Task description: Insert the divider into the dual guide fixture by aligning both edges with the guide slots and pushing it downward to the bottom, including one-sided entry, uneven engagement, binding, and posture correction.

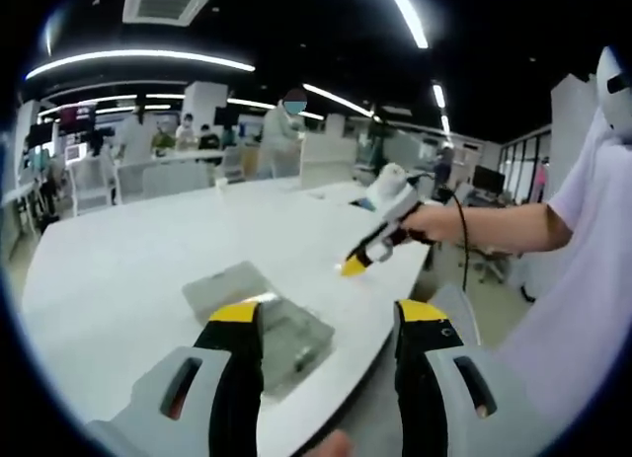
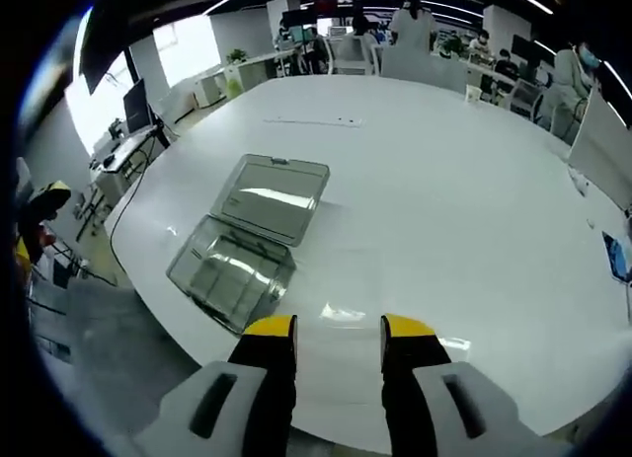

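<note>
Ahead of me, a broad white desk (image 2: 464, 210) curves across an open-plan office, bare for most of its surface. A black cable (image 2: 126, 218) trails off its near edge towards a side desk with monitors (image 2: 135, 104). Beyond the far rim, people (image 1: 282, 131) stand and sit among white chairs (image 1: 91, 184) and partitions. Long strip lights (image 1: 138, 57) run over a dark ceiling beside an air vent (image 1: 166, 1)
</note>
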Action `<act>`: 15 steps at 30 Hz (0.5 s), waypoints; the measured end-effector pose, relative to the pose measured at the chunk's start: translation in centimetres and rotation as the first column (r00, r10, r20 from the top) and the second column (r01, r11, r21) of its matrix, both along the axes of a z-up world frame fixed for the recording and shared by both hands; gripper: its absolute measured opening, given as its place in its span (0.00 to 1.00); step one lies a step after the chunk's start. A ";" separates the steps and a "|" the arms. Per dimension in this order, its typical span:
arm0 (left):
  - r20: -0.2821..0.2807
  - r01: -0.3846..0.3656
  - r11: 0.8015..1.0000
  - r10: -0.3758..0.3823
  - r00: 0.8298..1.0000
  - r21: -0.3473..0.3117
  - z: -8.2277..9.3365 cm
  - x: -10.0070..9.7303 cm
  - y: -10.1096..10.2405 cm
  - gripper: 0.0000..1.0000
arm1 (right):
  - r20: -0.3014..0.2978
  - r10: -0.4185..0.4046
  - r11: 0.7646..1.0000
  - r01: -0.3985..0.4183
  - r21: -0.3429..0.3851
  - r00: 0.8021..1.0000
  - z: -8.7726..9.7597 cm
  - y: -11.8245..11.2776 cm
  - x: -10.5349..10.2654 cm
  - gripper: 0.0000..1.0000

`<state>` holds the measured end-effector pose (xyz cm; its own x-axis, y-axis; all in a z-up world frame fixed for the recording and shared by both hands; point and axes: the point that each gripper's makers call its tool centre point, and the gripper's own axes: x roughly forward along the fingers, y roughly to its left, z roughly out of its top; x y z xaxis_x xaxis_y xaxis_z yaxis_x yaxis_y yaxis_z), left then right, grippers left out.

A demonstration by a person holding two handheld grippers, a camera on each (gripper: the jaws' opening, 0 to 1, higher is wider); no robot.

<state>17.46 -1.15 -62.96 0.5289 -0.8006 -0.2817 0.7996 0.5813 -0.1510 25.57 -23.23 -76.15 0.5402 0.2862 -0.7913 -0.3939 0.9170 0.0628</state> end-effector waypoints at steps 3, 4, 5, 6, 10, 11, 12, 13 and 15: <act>-0.006 -0.014 1.000 0.014 1.000 0.010 -0.4 0.6 0.5 0.50 | 0.009 0.014 1.000 -0.014 0.012 1.000 0.5 0.5 -0.1 0.29; -0.011 -0.017 1.000 0.017 1.000 0.009 -0.6 0.7 0.6 0.50 | 0.012 0.017 1.000 -0.017 0.016 1.000 0.6 0.7 -0.1 0.29; -0.015 -0.020 1.000 0.021 1.000 0.009 -0.7 0.8 0.7 0.50 | 0.016 0.022 1.000 -0.023 0.021 1.000 0.8 0.9 -0.1 0.29; -0.019 -0.022 1.000 0.022 1.000 0.010 -0.9 0.9 0.8 0.50 | 0.019 0.026 0.999 -0.027 0.022 0.999 0.9 1.1 -0.1 0.29; -0.043 -0.028 1.000 0.028 0.999 0.014 -1.7 1.2 1.0 0.50 | 0.032 0.044 0.999 -0.045 0.028 0.999 1.3 1.7 -0.3 0.29; -0.046 -0.027 1.000 0.028 0.999 0.016 -1.8 1.2 1.0 0.50 | 0.035 0.047 0.998 -0.048 0.029 0.998 1.4 1.8 -0.3 0.29; -0.049 -0.028 0.999 0.029 0.998 0.017 -2.0 1.3 1.0 0.50 | 0.041 0.053 0.998 -0.054 0.030 0.998 1.6 1.9 -0.3 0.29; -0.049 -0.027 0.999 0.028 0.998 0.019 -2.0 1.3 1.0 0.50 | 0.046 0.057 0.998 -0.059 0.032 0.997 1.8 2.0 -0.3 0.29; -0.054 -0.028 0.999 0.030 0.998 0.021 -2.2 1.4 1.0 0.50 | 0.062 0.070 0.997 -0.072 0.040 0.996 2.3 2.4 -0.3 0.29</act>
